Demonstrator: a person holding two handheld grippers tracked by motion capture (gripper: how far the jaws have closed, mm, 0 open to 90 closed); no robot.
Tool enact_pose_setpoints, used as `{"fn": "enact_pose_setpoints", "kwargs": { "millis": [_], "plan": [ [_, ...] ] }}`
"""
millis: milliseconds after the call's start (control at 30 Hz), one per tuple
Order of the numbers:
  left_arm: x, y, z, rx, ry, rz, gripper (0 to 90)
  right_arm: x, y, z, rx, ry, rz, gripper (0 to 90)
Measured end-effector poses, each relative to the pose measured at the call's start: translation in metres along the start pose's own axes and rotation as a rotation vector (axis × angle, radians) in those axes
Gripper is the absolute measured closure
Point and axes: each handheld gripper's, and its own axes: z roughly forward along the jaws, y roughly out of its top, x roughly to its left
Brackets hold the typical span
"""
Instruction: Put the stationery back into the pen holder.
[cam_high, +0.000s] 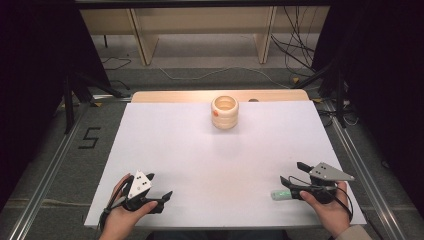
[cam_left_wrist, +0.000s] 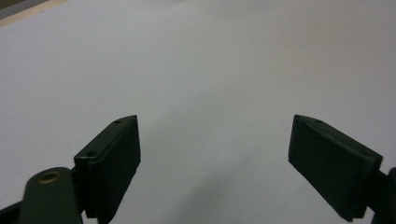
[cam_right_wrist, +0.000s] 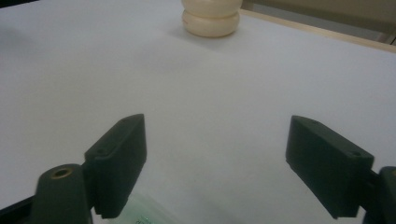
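Cream ribbed cup (cam_high: 224, 112) bears an orange mark, no readable writing.

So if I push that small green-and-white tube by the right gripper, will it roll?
Probably. The tube lies on its side on the smooth white sheet, so a sideways nudge would likely roll it. It looks small and light, so it may skid. The right gripper has open jaws, not on it.
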Motion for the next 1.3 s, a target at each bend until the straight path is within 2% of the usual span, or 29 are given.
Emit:
{"fn": "enact_pose_setpoints", "kwargs": {
  "millis": [33,67,100,167,200,233,300,400,467,500,533,700,767,867,933,1300],
  "plan": [
    [0.0,0.0,0.0,-0.007,0.0,-0.01,16.6,0.0,0.0,0.0,0.0,0.0,0.0,23.2],
    [0.0,0.001,0.0,-0.01,0.004,-0.011,16.6,0.0,0.001,0.0,0.006,-0.001,-0.008,26.4],
    [0.001,0.001,-0.001,-0.007,0.006,-0.006,16.7,0.0,0.002,-0.001,0.003,-0.007,-0.028,34.7],
    [0.001,0.002,-0.001,-0.014,0.014,-0.012,16.7,0.0,0.002,-0.002,0.003,-0.015,-0.029,38.0],
    [0.001,0.003,-0.001,-0.021,0.02,-0.016,16.9,-0.001,0.002,-0.006,0.005,-0.009,-0.03,49.5],
    [0.001,0.003,-0.002,-0.022,0.021,-0.02,16.9,-0.001,0.002,-0.006,0.005,-0.009,-0.03,49.5],
    [0.001,0.002,-0.002,-0.019,0.022,-0.021,16.9,-0.002,0.002,-0.009,0.014,0.005,-0.041,60.4],
    [0.002,0.003,-0.001,-0.017,0.023,-0.016,17.1,-0.002,0.003,-0.011,0.062,0.028,-0.07,75.1],
    [0.002,0.002,0.0,-0.012,0.021,-0.013,17.2,-0.002,0.004,-0.012,0.089,0.034,-0.069,84.3],
    [0.002,0.002,0.0,-0.013,0.019,-0.015,17.3,-0.003,0.004,-0.012,0.098,0.051,-0.064,90.0],
    [0.002,0.002,0.0,-0.012,0.017,-0.015,17.3,-0.003,0.004,-0.012,0.098,0.051,-0.064,90.0],
    [0.001,0.003,0.0,-0.016,0.02,-0.013,17.3,0.001,0.009,-0.005,0.173,0.081,-0.041,90.0],
    [0.001,0.003,0.0,-0.013,0.019,-0.01,17.3,0.003,0.01,-0.002,0.183,0.088,-0.043,90.0],
    [0.001,0.003,0.001,-0.012,0.018,-0.011,17.4,0.006,0.014,0.007,0.238,0.076,-0.064,90.0],
    [0.001,0.003,0.001,-0.012,0.016,-0.013,17.4,0.006,0.013,0.011,0.254,0.079,-0.073,90.0],
    [-0.001,0.003,0.002,-0.006,0.009,-0.008,17.5,0.009,0.013,0.027,0.349,0.103,-0.042,90.0]
  ]
}}
